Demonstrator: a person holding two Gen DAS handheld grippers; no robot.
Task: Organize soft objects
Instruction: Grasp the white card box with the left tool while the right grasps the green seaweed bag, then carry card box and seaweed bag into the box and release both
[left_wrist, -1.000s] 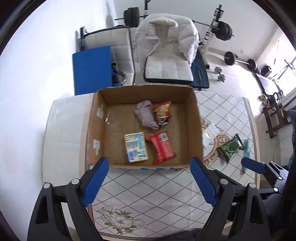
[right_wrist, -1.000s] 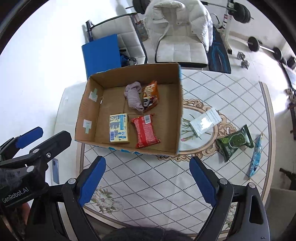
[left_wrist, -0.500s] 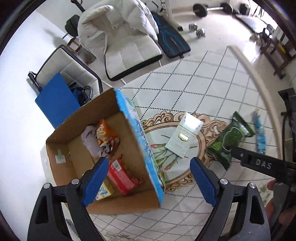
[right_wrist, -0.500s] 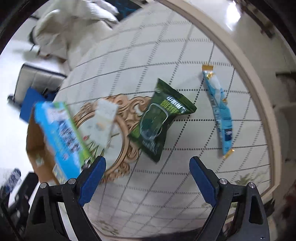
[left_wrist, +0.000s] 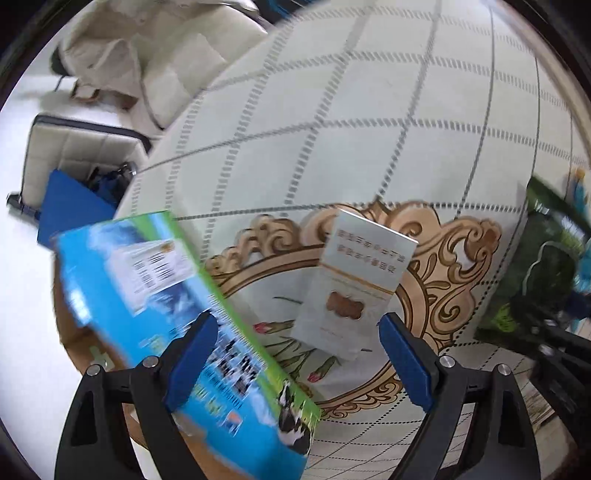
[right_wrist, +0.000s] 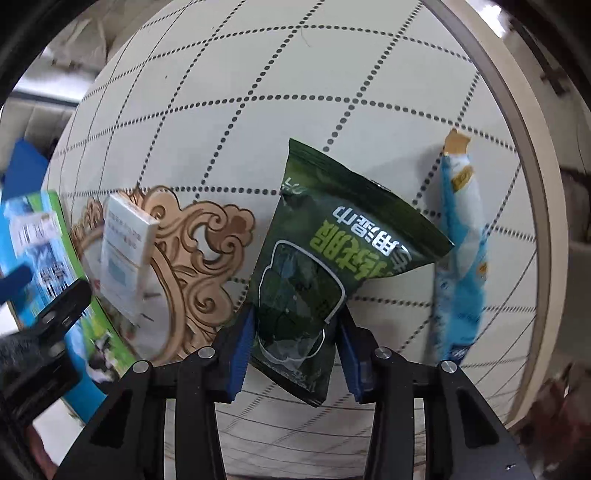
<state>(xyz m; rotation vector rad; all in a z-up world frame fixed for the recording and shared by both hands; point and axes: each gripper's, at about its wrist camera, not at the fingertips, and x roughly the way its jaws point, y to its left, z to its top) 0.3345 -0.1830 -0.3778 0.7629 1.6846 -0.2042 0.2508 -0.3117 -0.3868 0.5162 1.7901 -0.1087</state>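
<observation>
My right gripper (right_wrist: 295, 347) has its blue pads (right_wrist: 240, 354) against both sides of a dark green snack pouch (right_wrist: 332, 258) that lies on the table. A light blue stick packet (right_wrist: 461, 266) lies to its right. My left gripper (left_wrist: 295, 354) is open and low over a white flat packet (left_wrist: 354, 291), which lies just ahead of its fingertips; the packet also shows in the right wrist view (right_wrist: 123, 251). The green pouch (left_wrist: 539, 266) shows blurred at the right of the left wrist view.
The cardboard box with its blue and green printed side (left_wrist: 177, 325) stands close at the left of the left gripper, also in the right wrist view (right_wrist: 40, 258). The round table's wooden rim (right_wrist: 532, 177) runs along the right. A white chair (left_wrist: 122, 55) stands beyond the table.
Both grippers have dropped and moved right from above the box. The right gripper has narrowed around the green pouch. The left gripper has come down close to the white packet.
</observation>
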